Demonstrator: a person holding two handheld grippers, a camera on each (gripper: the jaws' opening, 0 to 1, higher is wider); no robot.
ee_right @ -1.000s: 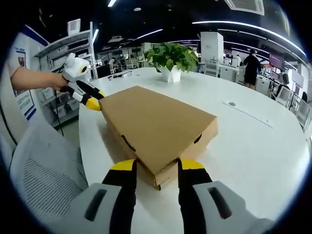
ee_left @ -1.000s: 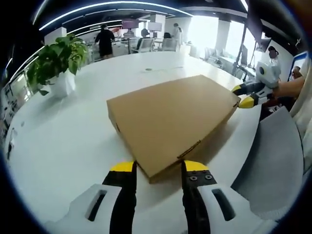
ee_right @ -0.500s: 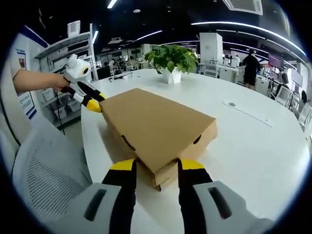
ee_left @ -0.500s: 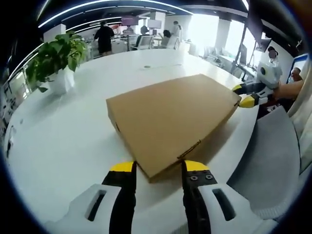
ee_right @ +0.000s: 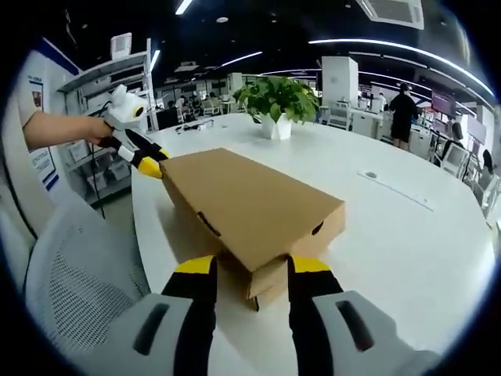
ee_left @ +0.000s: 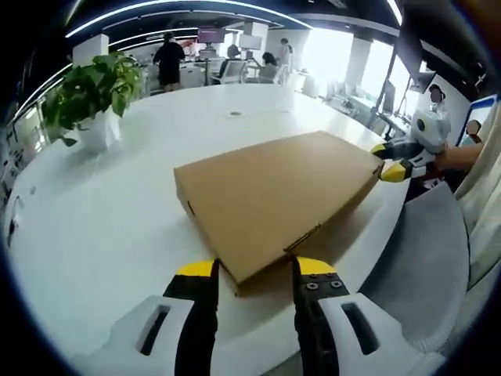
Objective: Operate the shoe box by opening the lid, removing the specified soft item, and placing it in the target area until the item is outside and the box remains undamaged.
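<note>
A flat brown cardboard shoe box [ee_left: 274, 196] lies on the white table [ee_left: 117, 204] with its lid on. In the left gripper view my left gripper [ee_left: 254, 270] is open, its yellow-tipped jaws either side of the box's near corner. The right gripper [ee_left: 395, 160] shows at the far right corner, held by a hand. In the right gripper view my right gripper [ee_right: 252, 266] is open around the opposite corner of the box [ee_right: 243, 200], where the lid sits a little above the base. The left gripper [ee_right: 141, 160] touches the far left corner. The box's contents are hidden.
A potted green plant [ee_left: 90, 94] [ee_right: 278, 98] stands on the table beyond the box. A grey mesh chair [ee_left: 427, 266] [ee_right: 78, 274] is close against the table edge beside me. Several people and desks fill the office behind. Shelving [ee_right: 94, 86] lines one side.
In the right gripper view the lid's near corner has lifted slightly, showing more of the base under it. Both cameras have shifted a little; both grippers stay at their corners.
</note>
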